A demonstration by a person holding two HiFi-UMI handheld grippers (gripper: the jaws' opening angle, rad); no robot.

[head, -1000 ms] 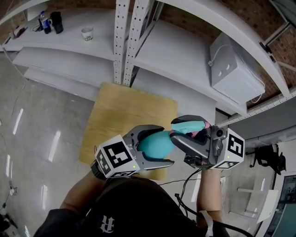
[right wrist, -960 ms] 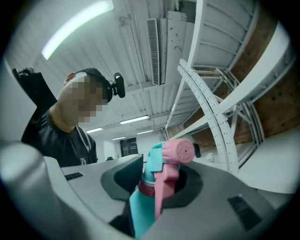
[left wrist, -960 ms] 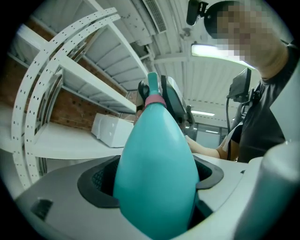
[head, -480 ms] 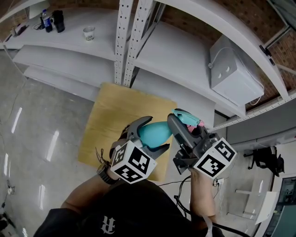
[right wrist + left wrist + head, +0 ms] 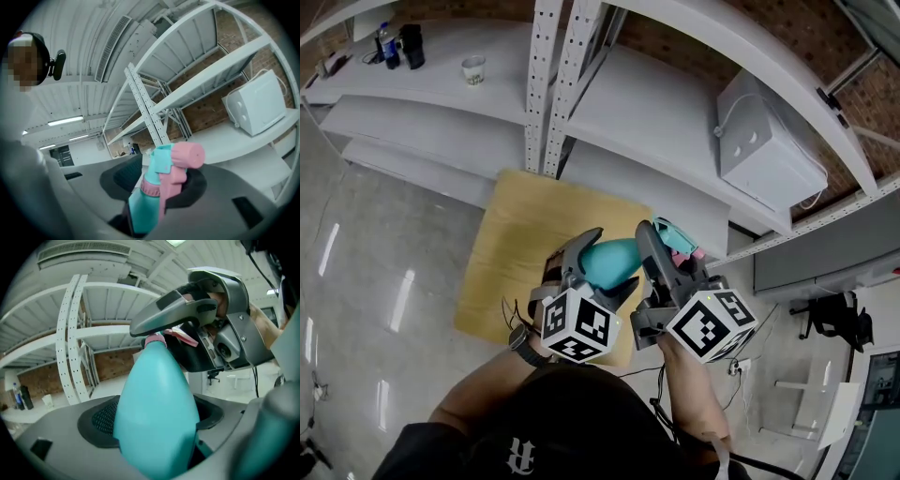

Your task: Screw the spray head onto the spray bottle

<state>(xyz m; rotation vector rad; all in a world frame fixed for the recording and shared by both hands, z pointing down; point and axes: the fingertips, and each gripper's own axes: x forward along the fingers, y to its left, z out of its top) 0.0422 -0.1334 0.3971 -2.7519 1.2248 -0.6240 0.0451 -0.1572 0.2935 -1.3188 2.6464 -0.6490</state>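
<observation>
Compared to a second ago, both grippers have rolled round. The left cube (image 5: 578, 323) has swung in from the far left to sit right under the bottle. The right cube (image 5: 710, 323) has come in from out at the right, so the two cubes are now almost side by side, facing the head camera. The whole bundle has also drifted a touch to the left. The grip looks the same as before.

The left gripper (image 5: 612, 257) is clamped on the fat belly of the teal spray bottle (image 5: 157, 413), with a pad pressed on each side. The right gripper (image 5: 159, 185) is partly closed around the pink-and-teal spray head (image 5: 176, 161), pads tight against it. The head sits on the bottle's neck with the pink collar (image 5: 154, 340) right at the join. The grippers meet nose to nose, head end toward the person's right.

Both arms come up from the bottom of the head view. The left forearm (image 5: 473, 394) angles in from the left with a wristwatch (image 5: 520, 339) on it, and the right forearm (image 5: 694, 403) runs more straight up.

It's all held in the air above the near right corner of the wooden tabletop (image 5: 525, 244). White shelving (image 5: 675, 122) runs behind the table, with a white box (image 5: 764, 141) on it well off to the right. There's open grey floor (image 5: 366, 244) to the left.
</observation>
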